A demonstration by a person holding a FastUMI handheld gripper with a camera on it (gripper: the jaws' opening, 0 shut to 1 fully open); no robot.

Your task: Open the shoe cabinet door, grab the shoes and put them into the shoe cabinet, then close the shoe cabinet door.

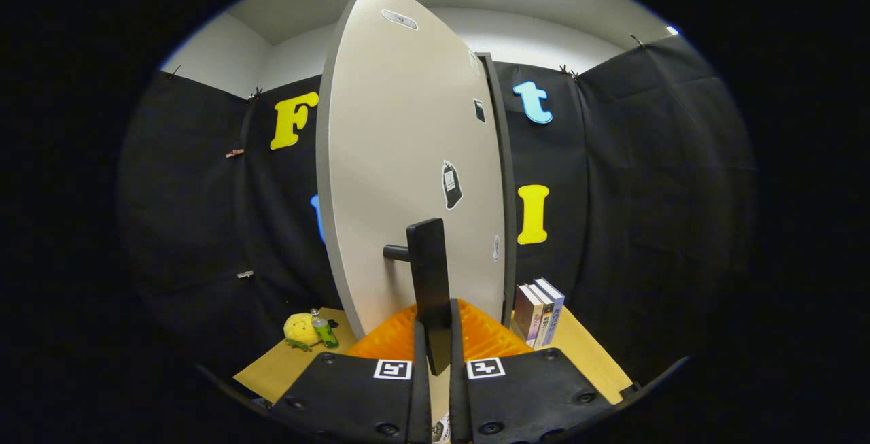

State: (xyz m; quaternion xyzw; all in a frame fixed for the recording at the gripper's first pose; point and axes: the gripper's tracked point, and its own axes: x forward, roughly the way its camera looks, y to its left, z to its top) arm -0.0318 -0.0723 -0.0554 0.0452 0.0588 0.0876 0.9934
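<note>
Wooden tabletop (pixel 598 355) below; tool (pixel 436 335) clamped on upright door handle (pixel 429 281) (long axis vertical), cabinet door (pixel 408 179) edge-on.

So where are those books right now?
In the gripper view the books stand upright on the wooden table, right of the cabinet door, beyond the hand-held gripper clamping its handle.

The gripper (pixel 435 345) shows as two broad, flat plates with angled outer edges, one on each side of a narrow central gap. Each plate carries a square black-and-white fiducial marker near its inner top corner, the two markers differing in pattern. Round screw heads dot the plates: near the outer top corners, along the sides and toward the lower edges. Two slim fingers (pixel 419 349) rise from the gap, long and thin
</note>
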